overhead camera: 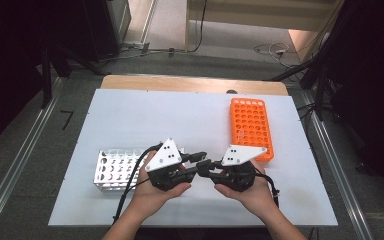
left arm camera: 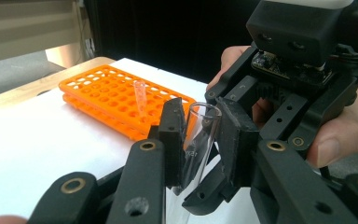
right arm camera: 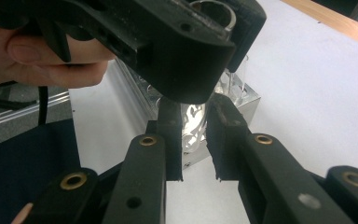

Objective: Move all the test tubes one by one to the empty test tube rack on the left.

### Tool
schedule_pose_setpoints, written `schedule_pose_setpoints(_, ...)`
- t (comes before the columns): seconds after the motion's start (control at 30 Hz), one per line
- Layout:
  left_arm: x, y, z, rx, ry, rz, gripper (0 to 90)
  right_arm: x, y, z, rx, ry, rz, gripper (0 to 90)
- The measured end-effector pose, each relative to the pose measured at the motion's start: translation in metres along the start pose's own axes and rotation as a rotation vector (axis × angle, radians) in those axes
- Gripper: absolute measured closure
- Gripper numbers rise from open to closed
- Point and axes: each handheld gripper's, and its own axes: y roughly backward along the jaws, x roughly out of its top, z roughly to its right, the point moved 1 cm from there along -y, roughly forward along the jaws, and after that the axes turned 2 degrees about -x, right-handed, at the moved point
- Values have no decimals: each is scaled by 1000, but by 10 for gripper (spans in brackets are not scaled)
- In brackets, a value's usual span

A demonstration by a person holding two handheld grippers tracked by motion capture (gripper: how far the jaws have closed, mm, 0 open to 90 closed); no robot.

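A clear glass test tube point(left arm camera: 198, 140) hangs between my two grippers above the white board's front middle. My left gripper point(left arm camera: 201, 114) is shut on the tube's upper part, just under its open rim. Seen from above, the left gripper point(overhead camera: 199, 161) points right and meets the right gripper point(overhead camera: 211, 169), which points left. In the right gripper view, my right gripper point(right arm camera: 195, 119) is shut on the tube's lower part point(right arm camera: 192, 128), with the left gripper's black jaws right above. Each gripper is held in one of the person's hands.
An orange tube rack point(overhead camera: 250, 127) lies at the right back of the white board point(overhead camera: 145, 115), with one small clear tube point(left arm camera: 140, 95) standing in it. A silvery rack point(overhead camera: 114, 169) sits at the front left, close behind the left hand.
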Motion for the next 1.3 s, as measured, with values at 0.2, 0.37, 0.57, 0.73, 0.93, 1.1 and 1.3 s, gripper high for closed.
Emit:
schedule_pose_setpoints(0.2, 0, 2, -1, 15, -8, 3, 743, 0, 0, 0, 4, -3, 2, 742)
schedule_pose_setpoints(0.37, 1, 6, -4, 31, -4, 3, 755, 0, 1, 1, 15, -1, 33, 671)
schedule_pose_setpoints(0.57, 2, 13, -9, 48, 5, 15, 756, 0, 8, 5, 11, -27, 82, 504)
schedule_pose_setpoints(0.73, 2, 22, -16, 70, 8, 23, 756, -1, 13, 14, -55, -54, 89, 197)
schedule_pose_setpoints(0.93, 4, 34, -25, 102, 19, 41, 756, -7, 21, 25, -91, -85, 107, 32)
schedule_pose_setpoints(1.1, 3, 44, -33, 136, 20, 46, 756, -13, 27, 37, -78, -116, 117, 0)
schedule_pose_setpoints(1.3, 0, 57, -44, 178, 33, 57, 756, -19, 35, 49, -108, -138, 123, 0)
